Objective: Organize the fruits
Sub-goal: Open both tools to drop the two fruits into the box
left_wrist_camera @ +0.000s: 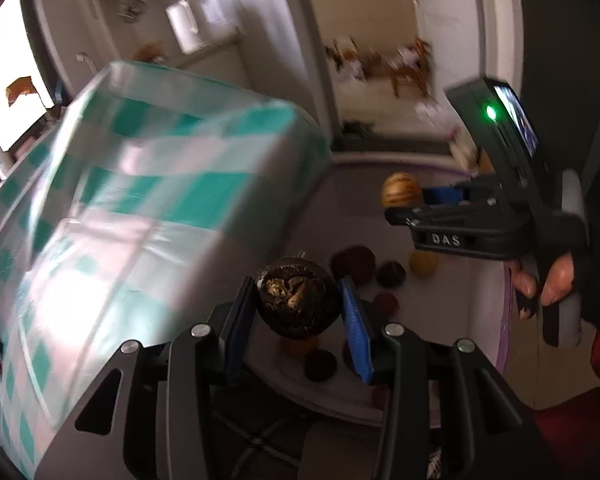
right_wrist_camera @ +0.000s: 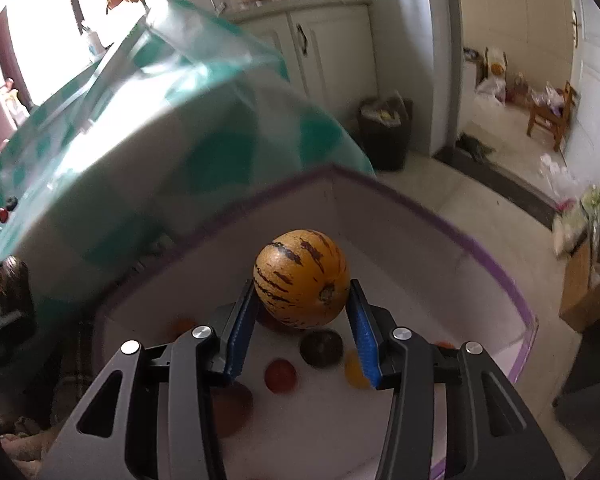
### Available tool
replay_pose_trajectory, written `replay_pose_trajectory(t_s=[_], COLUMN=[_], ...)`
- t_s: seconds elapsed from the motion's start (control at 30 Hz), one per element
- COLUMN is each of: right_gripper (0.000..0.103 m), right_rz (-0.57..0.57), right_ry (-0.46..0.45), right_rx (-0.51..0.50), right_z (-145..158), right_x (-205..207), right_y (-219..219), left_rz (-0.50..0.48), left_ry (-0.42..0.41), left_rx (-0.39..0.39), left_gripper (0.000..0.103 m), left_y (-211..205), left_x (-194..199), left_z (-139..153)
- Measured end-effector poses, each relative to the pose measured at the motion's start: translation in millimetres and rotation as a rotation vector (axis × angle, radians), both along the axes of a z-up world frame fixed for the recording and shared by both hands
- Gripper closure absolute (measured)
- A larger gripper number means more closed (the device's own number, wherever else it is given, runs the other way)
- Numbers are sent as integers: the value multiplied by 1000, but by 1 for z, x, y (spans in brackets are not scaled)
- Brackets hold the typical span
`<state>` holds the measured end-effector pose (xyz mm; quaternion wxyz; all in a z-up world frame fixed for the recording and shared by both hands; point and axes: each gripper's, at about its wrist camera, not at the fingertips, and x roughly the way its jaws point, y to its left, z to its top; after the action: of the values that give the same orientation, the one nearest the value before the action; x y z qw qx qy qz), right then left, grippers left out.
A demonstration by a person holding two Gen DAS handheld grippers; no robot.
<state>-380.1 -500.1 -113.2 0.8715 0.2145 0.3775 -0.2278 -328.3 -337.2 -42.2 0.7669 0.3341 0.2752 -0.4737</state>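
Note:
My left gripper (left_wrist_camera: 298,308) is shut on a dark brown fruit (left_wrist_camera: 298,304) with a dried stem end, held above a white box (left_wrist_camera: 472,312) with a purple rim. My right gripper (right_wrist_camera: 302,316) is shut on an orange, dark-striped melon (right_wrist_camera: 302,278), held above the same box (right_wrist_camera: 400,240). The right gripper also shows in the left wrist view (left_wrist_camera: 428,200) with the melon (left_wrist_camera: 402,190). Several loose fruits lie on the box floor: dark ones (left_wrist_camera: 354,264), a yellow one (left_wrist_camera: 423,263), a red one (right_wrist_camera: 281,376) and a dark one (right_wrist_camera: 322,347).
A table with a green and white checked cloth (left_wrist_camera: 140,208) stands left of the box and also shows in the right wrist view (right_wrist_camera: 140,140). White kitchen cabinets (right_wrist_camera: 332,48), a dark bin (right_wrist_camera: 386,132), a wooden chair (right_wrist_camera: 552,114) and a cardboard box (right_wrist_camera: 588,280) stand on the tiled floor.

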Motion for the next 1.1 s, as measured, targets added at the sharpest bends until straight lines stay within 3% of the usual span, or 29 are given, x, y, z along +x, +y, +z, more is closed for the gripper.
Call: replay_pose_trajectory(t_s=[0.33, 0.5, 0.83, 1.03, 1.1], right_gripper=[57, 57, 56, 49, 48], right_rz=[-21, -11, 0, -12, -13], right_ry=[121, 120, 167, 155, 153], right_rx=[34, 50, 49, 69, 70], right_z=[-40, -47, -50, -49, -49], right_x=[-3, -3, 5, 5, 6], right_y=[-6, -8, -7, -8, -7], left_rz=[-22, -6, 0, 1, 1], left_ry=[142, 201, 241, 237, 234], left_rx=[232, 308, 351, 329, 326], left_gripper=[60, 60, 59, 41, 40], left_y=[-45, -49, -50, -48, -48], left_x=[17, 23, 24, 25, 25], left_z=[-84, -113, -131, -126, -126])
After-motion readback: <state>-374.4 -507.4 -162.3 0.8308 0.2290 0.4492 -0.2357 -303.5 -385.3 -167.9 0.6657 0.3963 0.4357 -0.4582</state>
